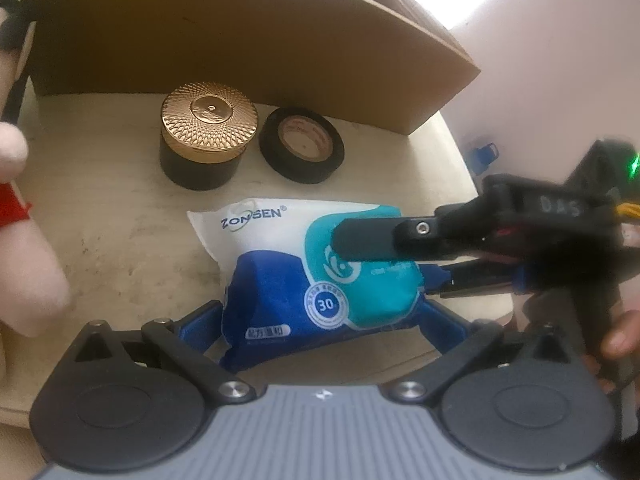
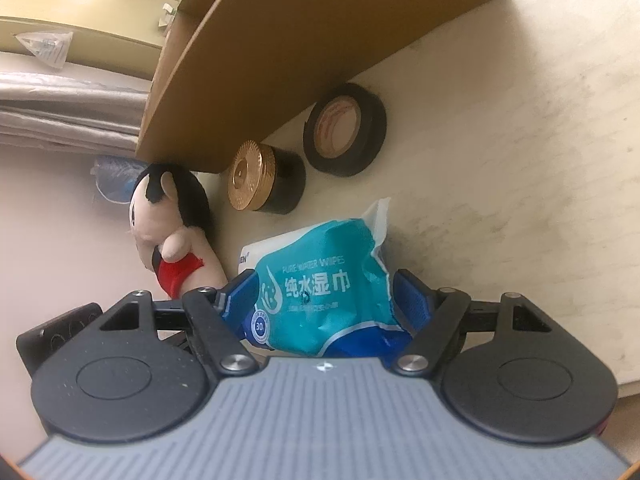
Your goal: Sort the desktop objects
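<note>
The pack of wet wipes (image 1: 304, 276) is lying on the table (image 1: 120, 216), and I am straddling it with my left hand-held gripper (image 1: 320, 324) spread wide while my right hand-held gripper (image 2: 320, 300) is bracketing it, grip uncertain. The gold-lidded jar (image 1: 208, 136), black tape roll (image 1: 302, 144) and plush doll (image 2: 172, 232) are waiting unsorted beside the cardboard box (image 1: 240, 40).

The wipes pack (image 1: 320, 276) is white, teal and dark blue with a round blue badge. The jar (image 1: 206, 140) is black with a golden lid of fine woven lines. The tape roll (image 1: 302, 144) is black with a beige core. The box (image 1: 240, 40) is brown, the surface (image 1: 120, 220) pale cream with grey specks.
</note>
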`<state>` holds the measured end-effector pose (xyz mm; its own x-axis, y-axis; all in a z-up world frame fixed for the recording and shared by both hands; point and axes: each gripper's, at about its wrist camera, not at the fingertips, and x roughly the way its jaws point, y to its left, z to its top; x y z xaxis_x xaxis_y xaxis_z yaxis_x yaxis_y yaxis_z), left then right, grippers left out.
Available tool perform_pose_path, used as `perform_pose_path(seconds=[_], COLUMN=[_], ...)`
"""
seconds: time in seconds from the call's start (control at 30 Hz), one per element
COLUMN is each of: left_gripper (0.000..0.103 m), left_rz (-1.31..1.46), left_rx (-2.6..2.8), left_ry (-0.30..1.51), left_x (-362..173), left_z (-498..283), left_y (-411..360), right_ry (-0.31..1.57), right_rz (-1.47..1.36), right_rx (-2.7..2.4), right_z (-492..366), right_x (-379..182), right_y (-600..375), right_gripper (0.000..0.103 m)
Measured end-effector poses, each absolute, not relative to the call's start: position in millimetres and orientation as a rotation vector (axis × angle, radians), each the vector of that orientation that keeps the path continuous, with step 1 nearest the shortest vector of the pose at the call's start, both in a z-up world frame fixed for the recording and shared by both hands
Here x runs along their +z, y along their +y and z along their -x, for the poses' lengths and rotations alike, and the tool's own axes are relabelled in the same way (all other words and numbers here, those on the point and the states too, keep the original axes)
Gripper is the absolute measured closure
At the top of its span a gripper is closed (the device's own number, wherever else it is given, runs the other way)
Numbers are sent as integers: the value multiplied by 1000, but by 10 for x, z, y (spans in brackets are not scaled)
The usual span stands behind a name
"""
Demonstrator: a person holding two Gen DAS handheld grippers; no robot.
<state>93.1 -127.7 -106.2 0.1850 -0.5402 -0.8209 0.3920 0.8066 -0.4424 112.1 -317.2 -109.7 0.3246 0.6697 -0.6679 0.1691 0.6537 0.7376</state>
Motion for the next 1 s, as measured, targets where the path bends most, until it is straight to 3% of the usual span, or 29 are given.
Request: perform_pose_path(seconds=[0.13,0.43,1.0], left_gripper=[0,0,0], left_rz=[124,95,73], left_rx=[-660,-657,-668], left_ry=[1207,1205,1156], left_x=[-1093,-1092,-963], left_z=[-1036,-1103,-890], left_y=[-1319,-1422,-1133], right_ry=[1224,1216,1188], right_rz=[-832,-814,-753], right_rx=[392,391,392], right_z=[-1158,-1163,-1132], right_x=[-1104,-1069,-987], right_y=[-3140,-3131,-3112], right_gripper=[28,41,44])
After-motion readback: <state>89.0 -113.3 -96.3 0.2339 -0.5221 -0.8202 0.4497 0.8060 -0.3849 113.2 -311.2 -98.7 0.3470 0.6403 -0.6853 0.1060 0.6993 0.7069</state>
